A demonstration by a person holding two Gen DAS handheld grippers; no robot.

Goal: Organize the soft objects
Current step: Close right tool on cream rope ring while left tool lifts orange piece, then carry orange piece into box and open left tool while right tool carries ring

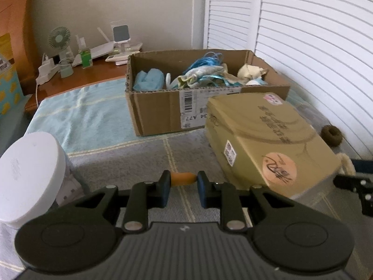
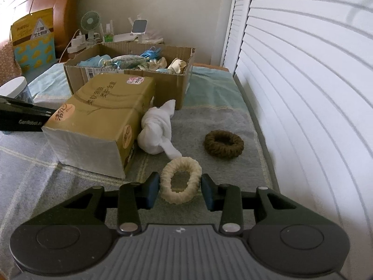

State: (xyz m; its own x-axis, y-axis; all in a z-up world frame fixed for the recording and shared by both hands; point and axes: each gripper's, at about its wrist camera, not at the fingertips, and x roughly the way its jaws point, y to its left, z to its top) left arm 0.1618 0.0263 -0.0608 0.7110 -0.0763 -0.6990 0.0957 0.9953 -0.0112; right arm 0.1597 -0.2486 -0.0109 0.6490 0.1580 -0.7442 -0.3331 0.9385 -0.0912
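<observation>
An open cardboard box full of soft cloth items and blue cord stands at the back of the bed; it also shows in the right wrist view. My left gripper is shut on a small orange object above the bed. My right gripper is open, its fingers either side of a cream scrunchie lying on the bed. A brown scrunchie and a knotted white cloth lie beyond it.
A tan tissue pack lies in front of the box, also in the right wrist view. A white-lidded jar stands at the left. White louvred doors run along the right. A nightstand with a fan is behind.
</observation>
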